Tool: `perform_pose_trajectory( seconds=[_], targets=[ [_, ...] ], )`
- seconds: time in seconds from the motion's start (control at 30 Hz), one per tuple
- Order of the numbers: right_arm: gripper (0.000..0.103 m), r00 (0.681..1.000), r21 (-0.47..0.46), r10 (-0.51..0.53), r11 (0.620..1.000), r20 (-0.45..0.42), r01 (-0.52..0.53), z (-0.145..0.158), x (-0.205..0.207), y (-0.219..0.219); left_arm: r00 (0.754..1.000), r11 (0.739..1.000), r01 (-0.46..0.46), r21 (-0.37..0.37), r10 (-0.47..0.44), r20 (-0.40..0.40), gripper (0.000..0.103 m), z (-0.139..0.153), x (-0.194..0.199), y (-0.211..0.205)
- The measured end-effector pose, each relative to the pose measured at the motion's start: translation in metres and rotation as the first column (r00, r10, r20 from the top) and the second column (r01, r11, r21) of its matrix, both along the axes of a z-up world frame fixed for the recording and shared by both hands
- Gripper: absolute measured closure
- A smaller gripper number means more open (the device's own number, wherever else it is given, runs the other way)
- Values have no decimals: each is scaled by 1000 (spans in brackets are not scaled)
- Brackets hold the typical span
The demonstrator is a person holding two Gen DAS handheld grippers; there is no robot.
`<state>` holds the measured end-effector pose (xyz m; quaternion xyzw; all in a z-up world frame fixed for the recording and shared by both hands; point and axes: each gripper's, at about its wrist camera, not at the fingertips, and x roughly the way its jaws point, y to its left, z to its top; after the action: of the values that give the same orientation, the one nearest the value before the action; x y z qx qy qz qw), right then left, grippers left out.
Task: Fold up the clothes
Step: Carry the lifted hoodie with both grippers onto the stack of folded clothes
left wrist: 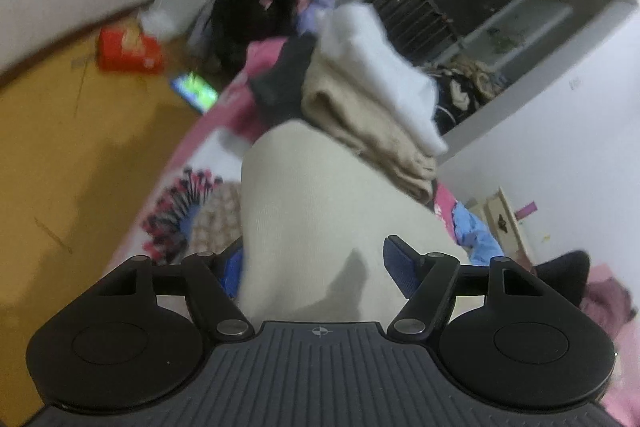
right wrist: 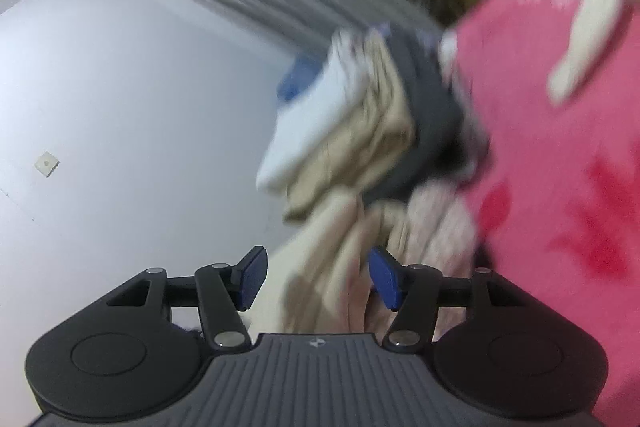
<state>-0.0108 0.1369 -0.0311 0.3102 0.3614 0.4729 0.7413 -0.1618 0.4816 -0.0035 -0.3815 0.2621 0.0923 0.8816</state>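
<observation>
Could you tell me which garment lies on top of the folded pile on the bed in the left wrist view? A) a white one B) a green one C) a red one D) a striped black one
A: the white garment sits on top of the pile, with the beige folded garment beneath it and a dark grey garment beside them.
</observation>
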Motion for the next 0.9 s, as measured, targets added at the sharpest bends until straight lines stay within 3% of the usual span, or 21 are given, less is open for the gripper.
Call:
perform_pose_trajectory(
  seconds=[0.13,0.27,0.33,0.4,0.43,0.5,0.53,0.7,0.8,0.9],
  targets=[
    [50,974,-44,12,999,225,-3,38,-28,-6,1000,992,-7,122,7,-2,33,8,-16,-15],
    [53,886,-155,118,986,449,-53,60,-72,14,1000,994,-3,106,3,-3,32,2,-20,-17],
    [51,921,-135,112,989,372,-66,50,-70,15,1000,997,3,74,-3,-5,28,0,-16,-13],
    [44,981,-94,60,995,184,-43,27,-54,8,1000,999,-2,38,2,-10,25,-1,-11,-9],
    [42,996,-64,49,997,81,-44,11,-44,7,1000,1000,-5,21,6,-12,24,-2,-8,-6],
    [42,993,-17,79,997,-85,-81,-18,-32,8,1000,1000,-10,5,10,-17,24,-4,-1,-2],
    [41,987,-11,101,995,-125,-103,-27,-31,10,1000,1000,-16,-8,16,-25,24,-7,4,1],
    [37,978,-39,113,992,-174,-122,-44,-24,29,998,997,-13,-76,8,-69,30,-32,29,7],
    [37,969,-17,140,989,-204,-147,-46,-12,42,998,998,2,-65,-6,-55,30,-39,33,3],
    [58,964,-51,161,983,-211,-175,-53,-12,48,999,997,25,-77,-27,-22,31,-46,30,5]
  ],
)
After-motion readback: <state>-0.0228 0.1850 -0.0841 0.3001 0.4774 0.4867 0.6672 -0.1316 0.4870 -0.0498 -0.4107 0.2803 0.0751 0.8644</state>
